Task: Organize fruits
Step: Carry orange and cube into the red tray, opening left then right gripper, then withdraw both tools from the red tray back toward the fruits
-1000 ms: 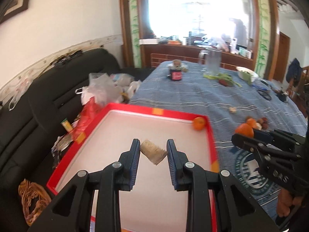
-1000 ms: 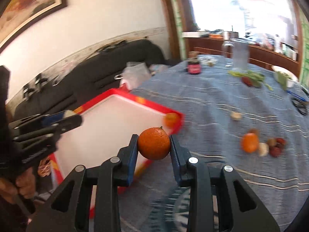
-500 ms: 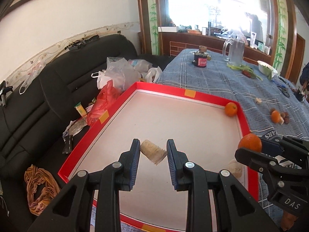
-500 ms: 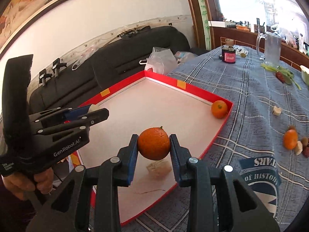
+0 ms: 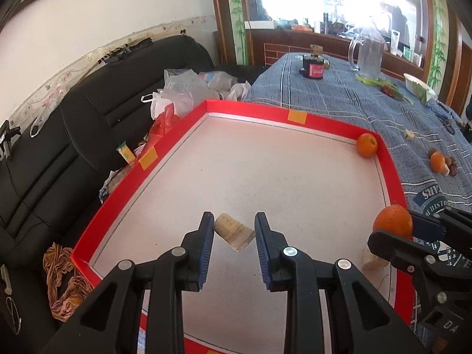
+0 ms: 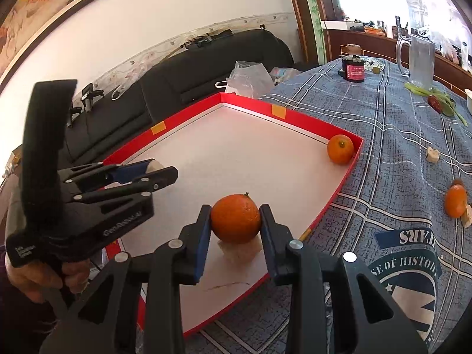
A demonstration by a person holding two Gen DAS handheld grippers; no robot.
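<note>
Right hand-held gripper (image 6: 235, 221) clamps one orange (image 6: 235, 217); left (image 5: 234, 231) pinches one beige chunk (image 5: 234, 231).

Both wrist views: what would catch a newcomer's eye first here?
The red tray with its pale floor fills both views, one orange sitting in its far right corner. The right gripper holds another orange above the tray's near right part, while the left gripper grips a pale beige chunk over the near floor.
</note>
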